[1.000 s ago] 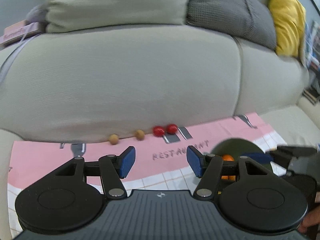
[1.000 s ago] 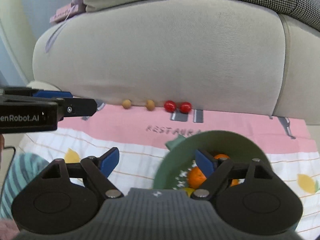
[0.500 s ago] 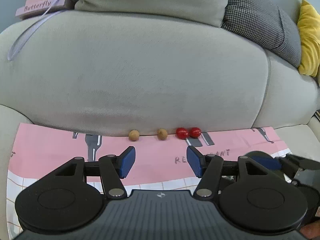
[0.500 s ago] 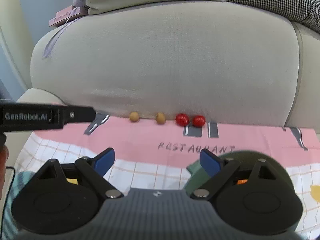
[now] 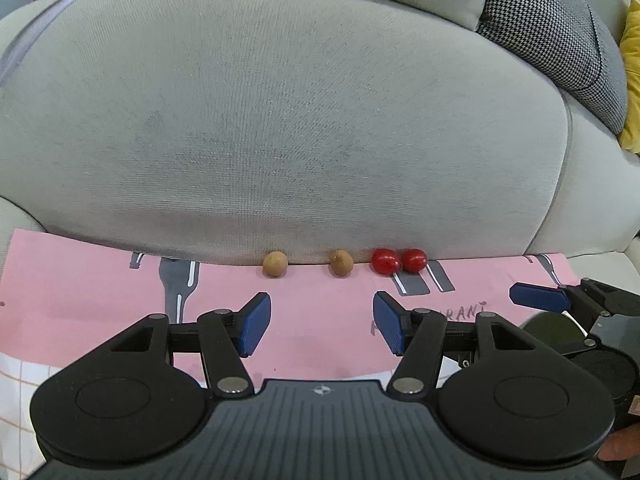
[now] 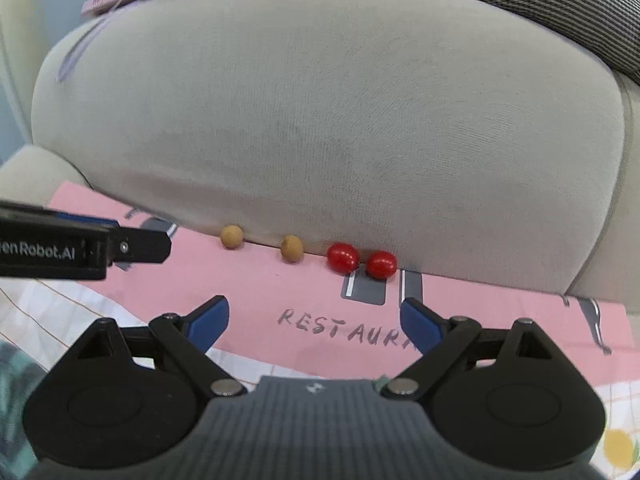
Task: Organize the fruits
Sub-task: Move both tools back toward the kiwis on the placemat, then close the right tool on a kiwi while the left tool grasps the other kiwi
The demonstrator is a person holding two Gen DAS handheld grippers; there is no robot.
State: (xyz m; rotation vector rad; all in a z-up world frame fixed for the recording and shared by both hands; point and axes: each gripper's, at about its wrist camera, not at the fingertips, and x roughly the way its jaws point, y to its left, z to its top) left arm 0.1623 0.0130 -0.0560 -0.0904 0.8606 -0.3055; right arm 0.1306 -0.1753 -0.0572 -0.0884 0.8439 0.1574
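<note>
Four small fruits sit in a row along the far edge of the pink cloth (image 5: 320,320), right where it meets the bulging front of the grey-beige sofa cushion (image 5: 280,120). In the left wrist view, just above the frame's middle, stand a tan round fruit (image 5: 275,264), a second tan fruit (image 5: 341,262) a little apart to its right, then two red fruits (image 5: 385,261) (image 5: 414,259) touching each other. All four lie against the cushion's base, so there is no room behind them; the open pink cloth lies in front. The left gripper (image 5: 322,330) hangs low in the frame with its blue pads spread apart and nothing between them, the bare cloth showing in the gap. At the right edge of that view the right gripper's blue pad (image 5: 538,298) reaches in, above a dark green bowl rim (image 5: 552,326). In the right wrist view the right gripper (image 6: 314,320) is likewise spread wide and empty, over the printed word on the cloth (image 6: 344,330), with the red pair (image 6: 343,257) (image 6: 381,264) just beyond it. The left gripper's body (image 6: 80,246) crosses the left edge of that frame, near the leftmost tan fruit (image 6: 231,236).
</note>
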